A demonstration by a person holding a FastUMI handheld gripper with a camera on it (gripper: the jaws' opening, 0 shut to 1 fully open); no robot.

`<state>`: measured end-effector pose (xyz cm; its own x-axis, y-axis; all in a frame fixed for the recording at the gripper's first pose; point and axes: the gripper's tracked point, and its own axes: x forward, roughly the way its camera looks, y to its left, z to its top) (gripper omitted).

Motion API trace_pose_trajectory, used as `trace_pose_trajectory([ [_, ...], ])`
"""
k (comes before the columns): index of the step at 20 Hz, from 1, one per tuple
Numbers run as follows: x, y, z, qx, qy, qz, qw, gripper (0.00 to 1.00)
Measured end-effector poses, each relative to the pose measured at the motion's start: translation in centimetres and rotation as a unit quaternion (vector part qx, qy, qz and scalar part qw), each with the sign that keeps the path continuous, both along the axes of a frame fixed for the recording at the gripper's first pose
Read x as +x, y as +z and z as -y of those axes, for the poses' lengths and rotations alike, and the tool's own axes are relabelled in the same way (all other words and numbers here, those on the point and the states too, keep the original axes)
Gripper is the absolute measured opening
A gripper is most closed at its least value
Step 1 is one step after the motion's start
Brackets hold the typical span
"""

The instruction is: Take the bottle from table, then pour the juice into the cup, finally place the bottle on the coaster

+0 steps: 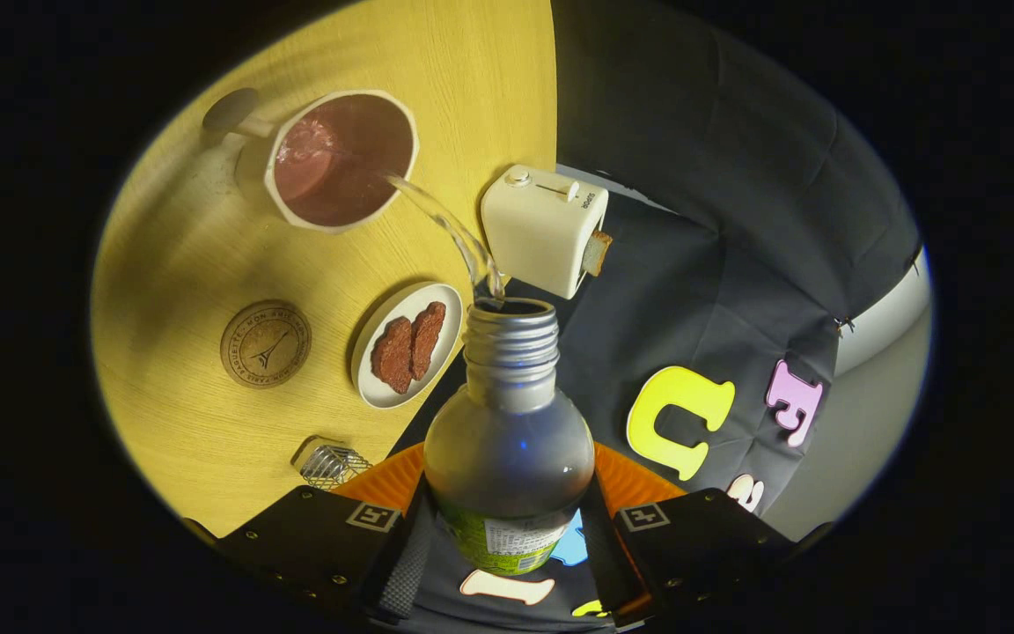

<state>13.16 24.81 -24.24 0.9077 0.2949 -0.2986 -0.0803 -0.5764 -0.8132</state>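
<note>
Gripper view, left to right across the round yellow wooden table [199,264]: a round cork coaster [265,343] with a printed tower emblem lies flat on bare wood near the table's rim, with nothing on it. Beyond it, further in on the table, stands a cream ceramic cup [341,160] with a handle, holding dark reddish liquid. Nearer the fingers, at the table's edge, sits a small faceted clear glass object [333,464]; what it is cannot be told. Just beside the coaster, close to the table's edge, lies a small white oval plate [407,345] with two brown, crumbly pieces of food [408,346] on it.

A thin clear stream of juice [450,231] arcs from the mouth of the clear plastic bottle [509,440], passing above the plate and falling into the cup. The bottle is uncapped, with a threaded neck and a green label low down, and is tilted toward the cup. The hand-held gripper [507,537] is clamped on it, both black fingers pressing its lower body from either side.

Right of the stream, at the table's edge, stands a cream toy-like toaster [542,227] with a slice of toast [597,253] protruding from its slot. It stands beside the stream without touching it.
</note>
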Motion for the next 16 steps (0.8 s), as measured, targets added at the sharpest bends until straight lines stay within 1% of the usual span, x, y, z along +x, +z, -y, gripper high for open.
trace_pose_trajectory([
  [16,0.11,0.88,-0.56,-0.038,0.014,0.012,0.999,0.75],
])
